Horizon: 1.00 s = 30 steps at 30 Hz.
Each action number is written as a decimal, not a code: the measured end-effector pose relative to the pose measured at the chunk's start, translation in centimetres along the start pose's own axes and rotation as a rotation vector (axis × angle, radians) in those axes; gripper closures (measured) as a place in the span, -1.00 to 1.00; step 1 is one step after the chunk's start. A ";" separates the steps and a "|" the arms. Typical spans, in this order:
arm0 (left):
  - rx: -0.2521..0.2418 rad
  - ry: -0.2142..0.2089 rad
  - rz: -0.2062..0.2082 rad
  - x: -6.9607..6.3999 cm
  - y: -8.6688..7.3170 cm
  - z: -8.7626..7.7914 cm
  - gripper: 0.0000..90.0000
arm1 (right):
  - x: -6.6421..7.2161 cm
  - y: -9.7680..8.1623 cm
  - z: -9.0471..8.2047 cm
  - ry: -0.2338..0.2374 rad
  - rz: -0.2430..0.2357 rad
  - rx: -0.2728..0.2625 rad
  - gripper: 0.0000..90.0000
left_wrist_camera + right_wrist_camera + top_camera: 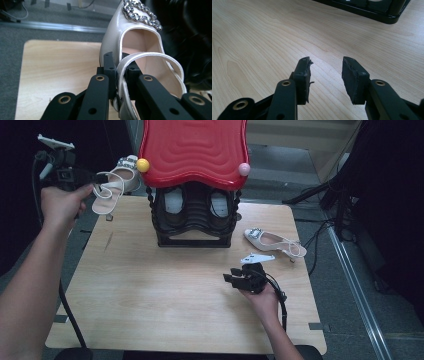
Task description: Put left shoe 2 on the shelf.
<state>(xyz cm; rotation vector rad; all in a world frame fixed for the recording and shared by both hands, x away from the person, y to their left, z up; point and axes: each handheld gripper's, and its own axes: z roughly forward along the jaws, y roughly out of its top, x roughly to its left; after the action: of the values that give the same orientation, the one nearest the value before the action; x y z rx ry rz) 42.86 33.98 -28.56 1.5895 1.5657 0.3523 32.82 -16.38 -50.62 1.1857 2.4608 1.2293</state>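
Observation:
A white slingback shoe (119, 181) with a rhinestone buckle hangs in the air above the table's far left corner, beside the rack. My left gripper (102, 179) is shut on its heel strap. In the left gripper view the strap (150, 56) loops out from between the pads, with my left gripper (119, 68) clamped on it and the shoe (140, 40) pointing away. The matching shoe (274, 242) lies on the table at the right. Just in front of it my right gripper (229, 279) rests low over the wood. In the right gripper view my right gripper (325, 72) stands open and empty.
A black shoe rack (195, 227) with a red wavy top (195, 150) stands at the table's far middle, with dark shoes inside. A yellow ball (143, 165) and a pink ball (244, 169) mark the top's corners. The wooden table (150, 290) spreads in front. Cables lie on the floor at right.

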 end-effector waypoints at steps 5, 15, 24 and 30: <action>-0.008 -0.029 -0.013 -0.9 1.6 -1.1 0.87 | 0.0 0.0 0.0 -0.001 -0.005 0.002 0.32; -0.049 -0.016 0.010 -2.7 4.6 -3.2 0.87 | 0.0 0.0 0.0 -0.003 -0.004 0.002 0.32; -0.082 -0.022 0.033 -5.2 6.8 -5.3 0.87 | 0.1 0.0 0.0 -0.003 -0.011 0.004 0.32; -0.092 -0.048 0.048 -7.3 8.0 -5.7 0.87 | 0.1 0.0 0.1 -0.001 -0.014 0.005 0.32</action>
<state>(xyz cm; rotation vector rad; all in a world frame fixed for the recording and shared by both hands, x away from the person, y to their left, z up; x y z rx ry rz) 42.91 30.55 -16.77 1.5553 1.4563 0.4046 32.78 -16.21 -50.63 1.1678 2.4692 1.2189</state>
